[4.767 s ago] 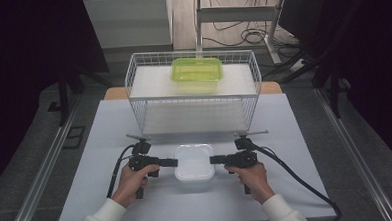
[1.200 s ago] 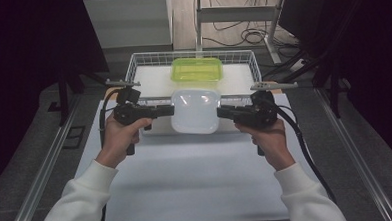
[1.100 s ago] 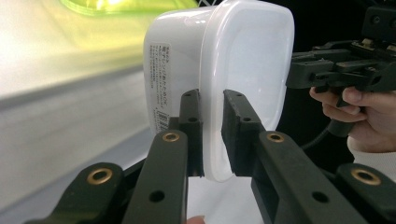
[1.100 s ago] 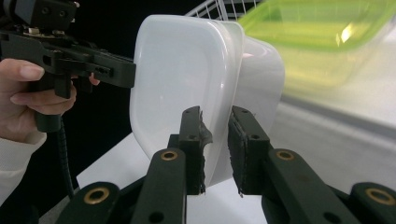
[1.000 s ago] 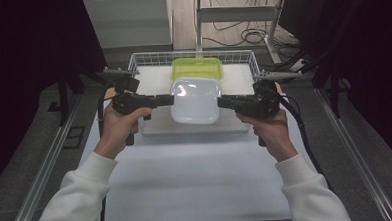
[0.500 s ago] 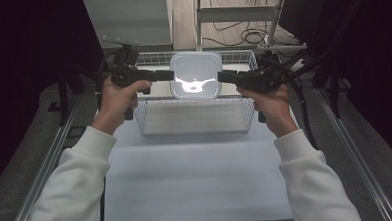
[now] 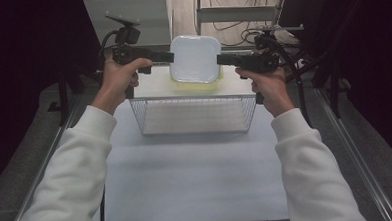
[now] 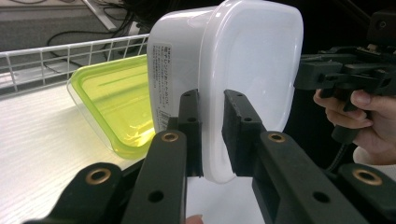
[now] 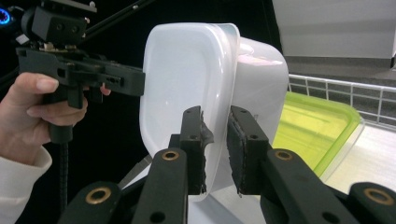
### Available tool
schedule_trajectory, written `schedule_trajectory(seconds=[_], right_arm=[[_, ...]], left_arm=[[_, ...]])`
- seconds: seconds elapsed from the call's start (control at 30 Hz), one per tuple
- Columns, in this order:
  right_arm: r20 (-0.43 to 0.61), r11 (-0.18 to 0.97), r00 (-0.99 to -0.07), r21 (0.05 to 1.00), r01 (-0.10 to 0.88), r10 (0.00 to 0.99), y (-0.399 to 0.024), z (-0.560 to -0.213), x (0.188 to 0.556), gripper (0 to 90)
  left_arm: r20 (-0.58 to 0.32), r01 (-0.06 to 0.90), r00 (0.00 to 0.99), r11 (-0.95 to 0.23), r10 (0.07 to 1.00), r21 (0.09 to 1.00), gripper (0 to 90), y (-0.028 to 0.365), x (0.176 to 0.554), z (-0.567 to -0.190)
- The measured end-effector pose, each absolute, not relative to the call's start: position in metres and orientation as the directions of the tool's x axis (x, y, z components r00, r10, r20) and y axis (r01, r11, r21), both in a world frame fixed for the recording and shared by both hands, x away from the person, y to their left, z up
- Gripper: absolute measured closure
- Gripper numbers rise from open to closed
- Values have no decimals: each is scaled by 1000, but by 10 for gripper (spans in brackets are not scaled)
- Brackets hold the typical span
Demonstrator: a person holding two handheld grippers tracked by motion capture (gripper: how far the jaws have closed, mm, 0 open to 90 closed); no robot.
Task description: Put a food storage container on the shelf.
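High view showed my left gripper (image 7: 167, 56) and right gripper (image 7: 222, 60) holding the white container (image 7: 195, 58) between them, raised above the wire basket (image 7: 194, 115) at the far end of the tabletop (image 7: 187, 176). Left gripper view had my jaws clamped on the container's rim, one jaw on the lid side and one on the body side, and right gripper view showed my other jaws pinched on the opposite rim in the same way. The container hung on edge, its broad lid face turned toward me, just above the green-lidded container (image 8: 116, 102) that lay flat inside the basket. I judged the job about two-thirds done: the lift and the carry over the basket's near wall looked finished, while the lowering, the setting down and the release of both grips were left. The basket's white floor (image 8: 42, 140) was bare beside the green lid, so there was open room there, or the white container could go on top of it. The wire rim (image 8: 70, 49) stood low but close behind and to the sides, so I reckoned a level descent was needed to keep my jaws off the wires.
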State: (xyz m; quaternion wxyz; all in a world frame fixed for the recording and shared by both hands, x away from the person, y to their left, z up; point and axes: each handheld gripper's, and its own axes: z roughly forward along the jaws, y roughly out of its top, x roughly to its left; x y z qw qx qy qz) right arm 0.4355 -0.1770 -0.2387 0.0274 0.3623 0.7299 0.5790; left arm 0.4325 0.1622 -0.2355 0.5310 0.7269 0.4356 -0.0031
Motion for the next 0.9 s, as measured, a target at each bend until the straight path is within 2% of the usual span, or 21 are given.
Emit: schedule_trajectory(seconds=[0.53, 0.9], right_arm=[[464, 59, -665, 794, 605, 585, -173, -250, 480, 752], [553, -1, -596, 733, 680, 582, -171, -256, 505, 718]], left_arm=[[-571, 735, 532, -6, 625, 678, 779, 164, 473, -255], [-713, 804, 473, 77, 517, 589, 773, 177, 496, -268]])
